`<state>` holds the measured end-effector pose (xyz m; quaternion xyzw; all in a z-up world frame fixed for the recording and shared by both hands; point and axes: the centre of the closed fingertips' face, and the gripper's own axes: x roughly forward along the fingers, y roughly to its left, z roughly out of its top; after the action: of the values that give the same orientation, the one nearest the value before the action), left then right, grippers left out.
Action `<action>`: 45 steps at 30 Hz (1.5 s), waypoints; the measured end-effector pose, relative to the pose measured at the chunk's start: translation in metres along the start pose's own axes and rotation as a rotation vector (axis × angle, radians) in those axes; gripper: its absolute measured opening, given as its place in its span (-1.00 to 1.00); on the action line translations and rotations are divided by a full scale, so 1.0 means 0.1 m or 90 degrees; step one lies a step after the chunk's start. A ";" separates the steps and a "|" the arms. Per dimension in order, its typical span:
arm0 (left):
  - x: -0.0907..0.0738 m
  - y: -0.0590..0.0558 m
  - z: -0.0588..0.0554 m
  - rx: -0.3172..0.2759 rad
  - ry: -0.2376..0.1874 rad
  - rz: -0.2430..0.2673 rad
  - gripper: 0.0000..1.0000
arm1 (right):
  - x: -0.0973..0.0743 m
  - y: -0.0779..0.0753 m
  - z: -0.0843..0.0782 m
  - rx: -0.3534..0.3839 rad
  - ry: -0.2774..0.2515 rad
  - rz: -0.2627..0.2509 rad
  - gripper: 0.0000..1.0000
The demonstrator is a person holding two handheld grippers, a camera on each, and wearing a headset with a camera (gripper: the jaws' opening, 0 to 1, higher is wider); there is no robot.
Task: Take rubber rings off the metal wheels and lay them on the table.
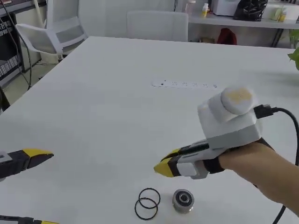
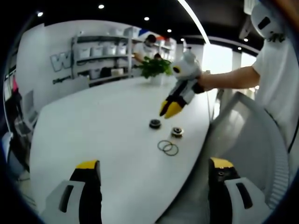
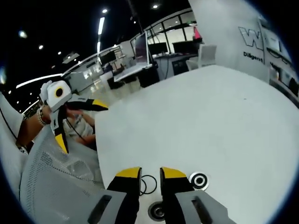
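The white bench [image 1: 117, 93] spreads wide in front of me. Over its near edge a hand [image 1: 252, 163] holds the right gripper [image 1: 164, 167], fingers drawn narrow with only a slim gap and nothing between them. At the bench's near left side hangs the left gripper [image 2: 154, 164], fingers spread wide and empty. On the bench by that near edge sits a metal wheel [image 1: 183, 199], with a second wheel [image 2: 155, 123] close by. Just beside the first, two black rubber rings [image 1: 148, 202] lie flat, overlapping.
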<state>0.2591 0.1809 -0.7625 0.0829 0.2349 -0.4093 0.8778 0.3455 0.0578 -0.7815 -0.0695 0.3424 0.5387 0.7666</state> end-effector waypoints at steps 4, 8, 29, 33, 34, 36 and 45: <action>0.01 -0.01 0.04 0.002 0.002 -0.002 0.94 | -0.16 -0.11 0.11 0.014 -0.039 -0.011 -0.64; 0.02 0.00 0.08 0.011 0.007 -0.007 0.94 | -0.30 -0.22 0.16 0.028 -0.081 -0.016 -0.57; 0.24 0.22 0.83 0.118 -0.025 -0.047 0.85 | -0.53 -0.96 -0.33 0.212 -0.144 -0.123 -0.56; 0.37 0.23 1.01 0.142 -0.045 -0.064 0.78 | -0.50 -1.00 -0.40 0.218 -0.139 -0.127 -0.56; 0.43 0.24 1.06 0.148 -0.050 -0.069 0.75 | -0.49 -1.01 -0.43 0.219 -0.135 -0.128 -0.56; 0.52 0.24 1.14 0.154 -0.060 -0.080 0.73 | -0.48 -1.02 -0.46 0.221 -0.130 -0.128 -0.56; 0.95 0.18 1.36 0.175 -0.093 -0.128 0.60 | -0.41 -1.01 -0.55 0.207 -0.113 -0.117 -0.55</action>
<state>0.3726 0.0816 -0.6897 0.1485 0.1191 -0.5279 0.8277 0.4010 -0.0417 -0.8247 0.0718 0.3481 0.4080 0.8410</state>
